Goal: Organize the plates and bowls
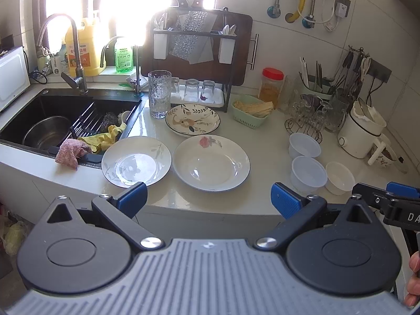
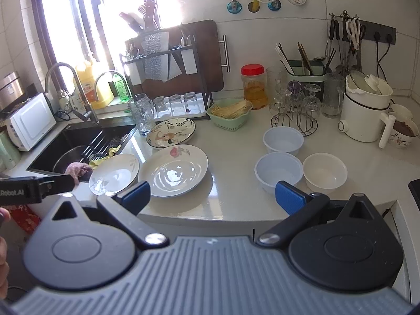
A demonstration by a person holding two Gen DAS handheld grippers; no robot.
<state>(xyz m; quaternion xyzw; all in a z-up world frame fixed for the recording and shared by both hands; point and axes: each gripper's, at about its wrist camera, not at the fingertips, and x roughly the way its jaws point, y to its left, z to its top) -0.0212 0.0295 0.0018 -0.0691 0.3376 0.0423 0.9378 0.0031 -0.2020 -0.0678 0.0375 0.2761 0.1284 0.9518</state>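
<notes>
Three plates lie apart on the pale counter: a patterned deer plate [image 1: 193,119] [image 2: 171,132] at the back, a white leaf plate [image 1: 136,161] [image 2: 114,174] by the sink, and a deep white plate with a flower [image 1: 211,162] [image 2: 173,170]. Three small bowls stand to the right: two bluish-white bowls [image 1: 304,145] [image 1: 309,174] [image 2: 283,137] [image 2: 278,169] and a cream bowl [image 1: 340,178] [image 2: 325,172]. My left gripper [image 1: 208,199] is open and empty, held before the counter's front edge. My right gripper [image 2: 212,197] is open and empty, also short of the edge.
A black sink [image 1: 65,115] with a pot and cloths sits at the left. A tall glass mug [image 1: 159,93], a dish rack with glasses [image 1: 194,52], a green basket [image 1: 250,113], a red-lidded jar [image 1: 271,84], a glass stand [image 1: 307,115] and a white cooker [image 1: 363,131] line the back.
</notes>
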